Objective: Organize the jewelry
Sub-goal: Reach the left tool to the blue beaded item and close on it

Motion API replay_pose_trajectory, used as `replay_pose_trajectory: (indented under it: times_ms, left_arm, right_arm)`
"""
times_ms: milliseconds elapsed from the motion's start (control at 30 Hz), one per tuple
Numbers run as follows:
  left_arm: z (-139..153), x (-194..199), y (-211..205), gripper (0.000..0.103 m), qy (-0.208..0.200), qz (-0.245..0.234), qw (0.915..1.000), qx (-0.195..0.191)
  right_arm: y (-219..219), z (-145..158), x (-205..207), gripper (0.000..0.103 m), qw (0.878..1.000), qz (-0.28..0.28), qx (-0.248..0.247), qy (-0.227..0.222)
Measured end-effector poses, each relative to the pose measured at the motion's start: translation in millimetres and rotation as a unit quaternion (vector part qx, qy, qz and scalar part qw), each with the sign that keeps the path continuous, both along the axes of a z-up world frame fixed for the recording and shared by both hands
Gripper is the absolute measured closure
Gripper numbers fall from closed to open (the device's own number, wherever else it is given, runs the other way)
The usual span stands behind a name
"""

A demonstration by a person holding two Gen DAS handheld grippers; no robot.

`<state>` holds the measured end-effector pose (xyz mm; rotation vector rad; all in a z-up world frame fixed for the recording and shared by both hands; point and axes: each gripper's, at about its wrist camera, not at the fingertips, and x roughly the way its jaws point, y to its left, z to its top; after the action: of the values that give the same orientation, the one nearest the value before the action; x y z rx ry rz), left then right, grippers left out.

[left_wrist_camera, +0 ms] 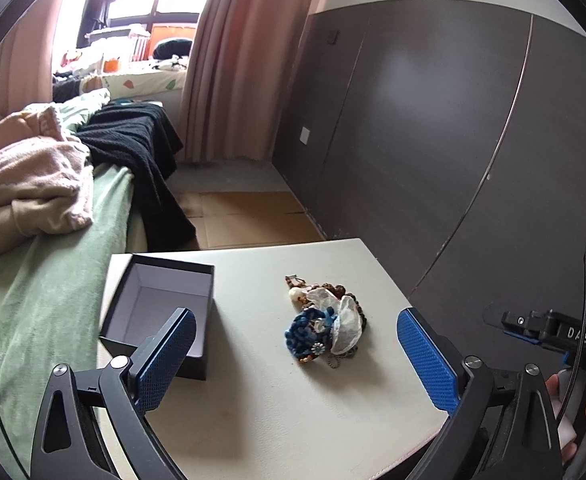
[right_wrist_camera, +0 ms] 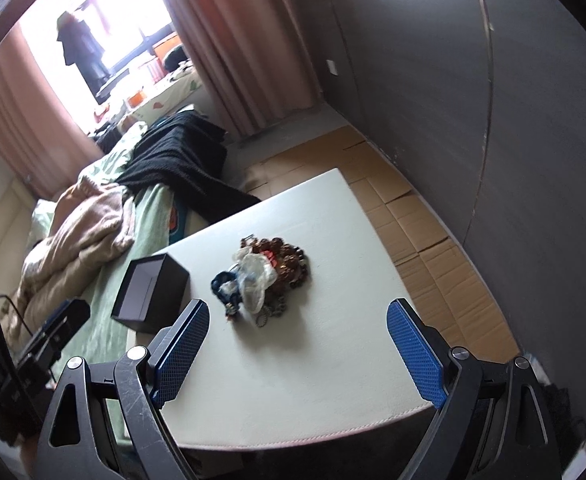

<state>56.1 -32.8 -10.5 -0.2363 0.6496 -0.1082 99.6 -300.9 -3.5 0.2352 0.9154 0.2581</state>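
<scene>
Jewelry heap ahead of two spread, empty grippers

A jewelry pile point(left_wrist_camera: 325, 320) lay on the worktop point(left_wrist_camera: 261, 408), ahead between the left gripper point(left_wrist_camera: 297, 364) fingers; an open black box point(left_wrist_camera: 161, 308) sat behind its left finger. The right gripper point(right_wrist_camera: 297, 352), tilted downward, was likewise released, bed point(right_wrist_camera: 105, 216) beyond.

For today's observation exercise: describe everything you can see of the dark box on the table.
The box is small, square and lidless, dark outside with a pale lining, apparently cardboard. It is empty and sits upright and flat at the white table's corner nearest the bed, apart from the jewelry pile. Nothing but the table touches it.
</scene>
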Motion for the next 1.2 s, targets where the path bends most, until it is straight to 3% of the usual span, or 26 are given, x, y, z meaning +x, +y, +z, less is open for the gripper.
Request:
replay_pose_trajectory:
  times_ms: [133,200,400,667,867,933,1000,1067,1200]
  left_arm:
    - [-12.5,15.4,-8.3,0.017,0.017,-0.017,0.9997,-0.005]
    - [-18.5,22.9,-10.2,0.029,0.025,-0.02,0.9994,-0.009]
    - [-34.3,46.1,-12.9,0.043,0.048,-0.028,0.9981,-0.026]
    - [-63.0,78.2,-20.3,0.055,0.091,-0.042,0.9948,-0.014]
    - [-87.2,97.1,-23.6,0.055,0.12,-0.041,0.9919,-0.008]
    - [-95.4,104.5,-22.2,0.065,0.132,-0.04,0.9903,-0.02]
    - [-100.4,109.5,-19.6,0.081,0.141,-0.039,0.9886,-0.033]
    - [-100.5,109.2,-16.2,0.089,0.144,-0.04,0.9875,-0.052]
    - [-90.8,103.0,-16.3,0.09,0.133,-0.053,0.9873,-0.069]
  right_arm:
    - [-7.8,-6.8,12.0,0.012,1.0,-0.022,0.013,0.016]
    - [-8.9,-11.2,18.0,0.012,0.999,-0.023,0.019,0.026]
    - [-1.4,-24.1,35.8,0.012,0.998,-0.01,0.034,0.048]
    - [7.9,-44.5,61.0,0.013,0.995,-0.013,0.062,0.084]
    - [14.7,-58.8,70.1,0.013,0.99,-0.019,0.082,0.109]
    - [17.1,-63.3,72.3,0.013,0.99,-0.02,0.083,0.116]
    - [21.6,-70.6,76.7,0.019,0.989,-0.027,0.08,0.122]
    - [25.9,-78.0,81.4,0.022,0.988,-0.026,0.071,0.131]
    - [33.5,-93.1,88.0,0.032,0.984,-0.016,0.086,0.154]
